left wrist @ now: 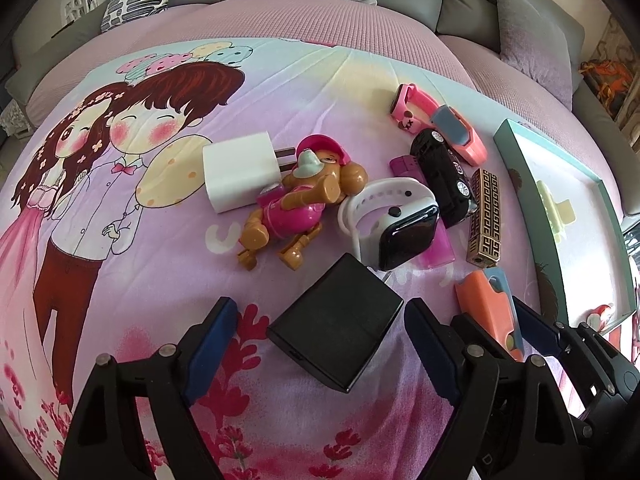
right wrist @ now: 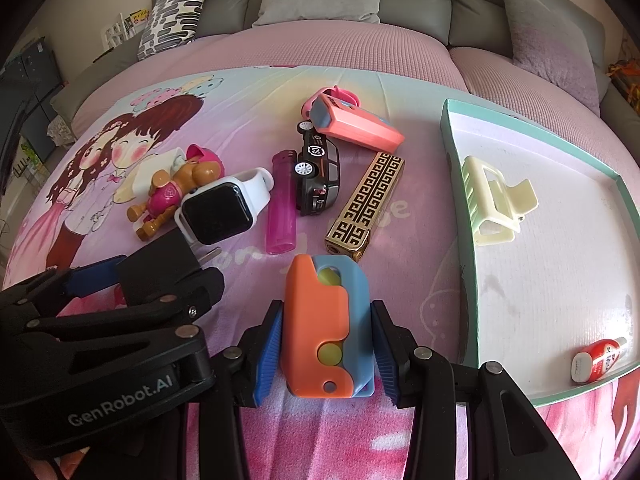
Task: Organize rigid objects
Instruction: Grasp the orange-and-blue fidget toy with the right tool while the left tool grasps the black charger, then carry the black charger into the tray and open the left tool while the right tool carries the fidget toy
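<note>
Both grippers are working the pile on the printed blanket (right wrist: 248, 92). The right gripper (right wrist: 326, 344) is sitting narrowed around the orange-and-blue toy (right wrist: 326, 328) near the blanket's front edge, blue pads (right wrist: 269, 350) lying against both its sides, so it is looking gripped but not lifted. The left gripper (left wrist: 316, 338) is standing wide, jaws straddling the black charger (left wrist: 336, 324) with gaps on both sides, nothing held. No earlier frame, so only the stance is readable.

The tray (right wrist: 452, 148) is lying at the blanket's right edge, already holding a hair clip (right wrist: 496, 200) and a small red tube (right wrist: 596, 360).

Step in hand, as judged: picking items to move into the tray. Next, the right one is needing to lift the toy clear and carry it rightward over the tray wall; the left is needing to close on the charger, whose prongs are pointing toward the white watch (left wrist: 396, 224), so it may nudge that.

Still loose mid-blanket: dog figure (left wrist: 304, 196), black car (right wrist: 320, 172), gold lighter (right wrist: 366, 204), pink lighter (right wrist: 282, 204).
</note>
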Motion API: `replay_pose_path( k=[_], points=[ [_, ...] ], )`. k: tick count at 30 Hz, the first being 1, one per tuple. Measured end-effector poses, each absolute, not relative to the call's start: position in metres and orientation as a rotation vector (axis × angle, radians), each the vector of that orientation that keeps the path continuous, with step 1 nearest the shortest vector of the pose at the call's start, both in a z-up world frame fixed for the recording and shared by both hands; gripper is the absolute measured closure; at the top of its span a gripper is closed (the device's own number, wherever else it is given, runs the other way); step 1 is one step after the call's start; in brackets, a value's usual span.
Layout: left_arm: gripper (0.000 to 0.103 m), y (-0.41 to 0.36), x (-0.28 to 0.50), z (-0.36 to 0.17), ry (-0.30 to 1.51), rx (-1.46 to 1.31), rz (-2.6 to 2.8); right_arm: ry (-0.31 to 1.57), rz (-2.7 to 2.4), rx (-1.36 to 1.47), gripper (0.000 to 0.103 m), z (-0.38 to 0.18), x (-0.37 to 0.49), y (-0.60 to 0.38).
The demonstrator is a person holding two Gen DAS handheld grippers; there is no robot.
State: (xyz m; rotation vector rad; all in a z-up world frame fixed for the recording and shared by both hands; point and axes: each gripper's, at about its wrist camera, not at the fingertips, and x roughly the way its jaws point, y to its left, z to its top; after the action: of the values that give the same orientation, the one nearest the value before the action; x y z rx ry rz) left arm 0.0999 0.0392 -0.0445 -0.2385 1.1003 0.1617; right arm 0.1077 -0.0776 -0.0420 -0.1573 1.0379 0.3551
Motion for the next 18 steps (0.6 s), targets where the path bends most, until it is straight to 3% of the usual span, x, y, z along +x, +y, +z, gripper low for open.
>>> replay_pose_path(
  k=[3,18],
  points=[
    [0.038,0.034,0.1,-0.041,1.089,-0.24,0.128,1.038,0.355,-0.157,0.058,-0.042,0.108,-0.078],
    [0.038,0.039,0.091,-0.014,1.014,-0.235,0.097,0.998,0.404,-0.072,0.058,-0.019,0.103,-0.085]
  ],
)
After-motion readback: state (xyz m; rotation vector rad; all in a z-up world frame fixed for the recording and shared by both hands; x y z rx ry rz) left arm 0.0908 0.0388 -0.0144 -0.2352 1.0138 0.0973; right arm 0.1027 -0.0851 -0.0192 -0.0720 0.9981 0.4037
